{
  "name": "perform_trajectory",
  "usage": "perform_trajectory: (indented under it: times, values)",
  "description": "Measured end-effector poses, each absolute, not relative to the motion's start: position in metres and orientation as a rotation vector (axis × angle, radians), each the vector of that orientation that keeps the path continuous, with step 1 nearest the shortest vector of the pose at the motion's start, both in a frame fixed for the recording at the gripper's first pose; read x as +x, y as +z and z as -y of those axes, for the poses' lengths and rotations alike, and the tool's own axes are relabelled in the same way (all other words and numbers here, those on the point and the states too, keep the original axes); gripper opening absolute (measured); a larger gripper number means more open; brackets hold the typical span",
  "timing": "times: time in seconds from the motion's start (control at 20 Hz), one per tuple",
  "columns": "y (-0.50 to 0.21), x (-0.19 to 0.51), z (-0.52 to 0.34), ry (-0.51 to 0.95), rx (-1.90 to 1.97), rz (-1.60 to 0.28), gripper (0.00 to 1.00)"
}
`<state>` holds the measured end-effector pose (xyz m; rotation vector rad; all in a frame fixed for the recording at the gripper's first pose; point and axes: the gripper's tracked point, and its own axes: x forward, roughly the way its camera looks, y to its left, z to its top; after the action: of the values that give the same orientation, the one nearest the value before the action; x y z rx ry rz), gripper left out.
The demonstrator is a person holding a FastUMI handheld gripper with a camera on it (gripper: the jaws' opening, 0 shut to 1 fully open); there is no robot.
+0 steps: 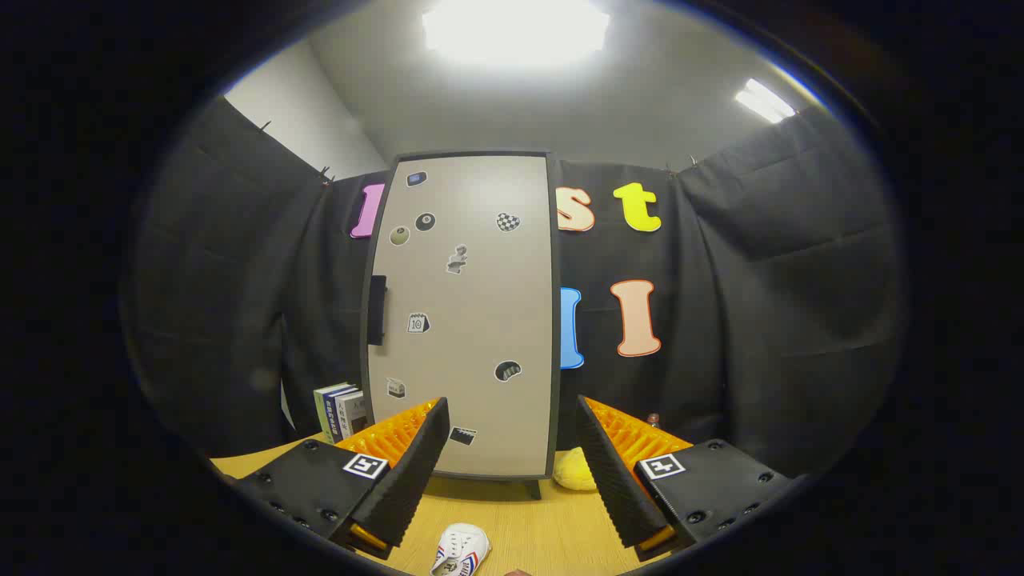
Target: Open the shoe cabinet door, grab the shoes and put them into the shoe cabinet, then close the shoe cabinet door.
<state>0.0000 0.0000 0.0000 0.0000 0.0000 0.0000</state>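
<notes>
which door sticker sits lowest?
The dark clapperboard-like sticker on the cabinet door, just ahead of the open gripper's fingers; the others sit higher.

One shoe cabinet (pixel 464 320), one shoe (pixel 460 550), three books (pixel 340 410), one hand-held gripper (pixel 512 448), fingers apart

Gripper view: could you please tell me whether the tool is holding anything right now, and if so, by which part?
Nothing is held. The tool is open, fingers spread apart; the white shoe lies on the table between them, untouched, and the cabinet door stands closed beyond.

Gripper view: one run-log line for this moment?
gripper: open, holding nothing | shoe cabinet door: closed, ahead | shoe: on table between fingers | phase: pre-open
</notes>
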Motion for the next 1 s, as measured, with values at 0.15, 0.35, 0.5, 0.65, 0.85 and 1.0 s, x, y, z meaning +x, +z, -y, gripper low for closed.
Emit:
perform_trajectory:
  times: [0.15, 0.35, 0.5, 0.65, 0.85, 1.0]
  values:
    - [-0.002, -0.001, 0.001, -0.007, -0.004, -0.005, 0.98]
    - [-0.004, -0.001, 0.0, -0.007, 0.004, -0.012, 0.98]
    - [-0.005, -0.002, -0.001, -0.005, 0.009, -0.014, 0.98]
    - [-0.008, -0.002, -0.002, -0.005, 0.014, -0.022, 0.98]
    - [-0.01, -0.001, -0.005, -0.003, 0.019, -0.031, 0.98]
    - [-0.008, 0.0, -0.01, 0.002, 0.019, -0.034, 0.98]
